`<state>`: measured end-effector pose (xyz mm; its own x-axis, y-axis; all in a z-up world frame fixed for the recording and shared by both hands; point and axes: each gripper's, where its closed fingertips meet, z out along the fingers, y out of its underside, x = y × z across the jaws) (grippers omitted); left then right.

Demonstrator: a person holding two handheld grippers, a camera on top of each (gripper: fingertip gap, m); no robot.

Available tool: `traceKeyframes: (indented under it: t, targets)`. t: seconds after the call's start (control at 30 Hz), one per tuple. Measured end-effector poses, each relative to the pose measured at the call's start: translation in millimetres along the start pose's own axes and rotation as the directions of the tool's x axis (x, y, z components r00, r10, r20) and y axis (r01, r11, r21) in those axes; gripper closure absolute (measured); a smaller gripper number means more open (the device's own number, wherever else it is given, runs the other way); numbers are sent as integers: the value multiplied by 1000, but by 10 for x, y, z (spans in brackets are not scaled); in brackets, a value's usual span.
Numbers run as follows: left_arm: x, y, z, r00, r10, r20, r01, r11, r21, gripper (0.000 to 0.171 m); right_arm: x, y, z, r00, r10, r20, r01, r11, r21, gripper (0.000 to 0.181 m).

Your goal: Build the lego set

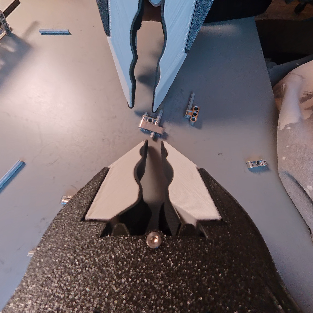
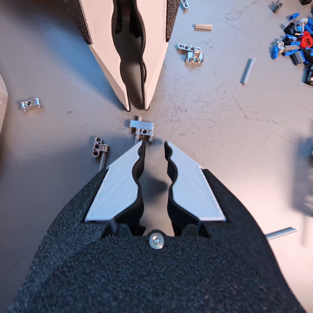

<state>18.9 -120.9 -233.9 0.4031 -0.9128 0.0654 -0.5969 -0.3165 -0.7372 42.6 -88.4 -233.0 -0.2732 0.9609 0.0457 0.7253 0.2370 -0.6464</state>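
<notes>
Black textured housing and pale fingers of the left gripper [image 1: 154, 140] fill the foreground, parted and holding nothing, tips just short of a small grey beam-and-axle assembly [image 1: 151, 126] lying on the grey worktop [image 1: 59, 105]. Facing it, the right gripper [image 2: 155, 141] also stands released, its tips just beside the same assembly. Loose grey beams and axles lie around, with a blue-and-black parts pile [image 2: 296, 44] well apart.

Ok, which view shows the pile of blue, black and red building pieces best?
The right wrist view: the pile of blue, black and red plastic building pieces sits at its top right on the grey table, though cut by the frame edge. The left wrist view does not show it.
</notes>
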Motion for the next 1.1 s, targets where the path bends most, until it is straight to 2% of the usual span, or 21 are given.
traceKeyframes:
  t: [0.13,0.23,0.5,0.63,0.8,1.1]
  targets:
    - [28,-20,45,1000,12,-4,-12,1000,2,158,-37,45,-56,1000,22,5,-22,1000,14,158]
    - [47,-23,76,999,40,1,-40,999,-8,165,-109,53,-104,999,26,20,-26,999,23,158]
    - [46,-34,82,1000,31,2,-31,1000,-3,165,-467,207,-273,996,47,76,-48,999,12,159]
    - [-8,-50,102,999,13,29,-13,1000,-2,164,-605,250,-264,997,42,65,-41,999,-6,159]
    - [-48,-65,90,999,-2,45,1,1000,8,163,-576,279,-221,1000,25,3,-25,999,-40,160]
    - [37,-85,65,1000,10,17,-10,1000,13,164,-552,231,-174,1000,15,-10,-16,999,-39,171]
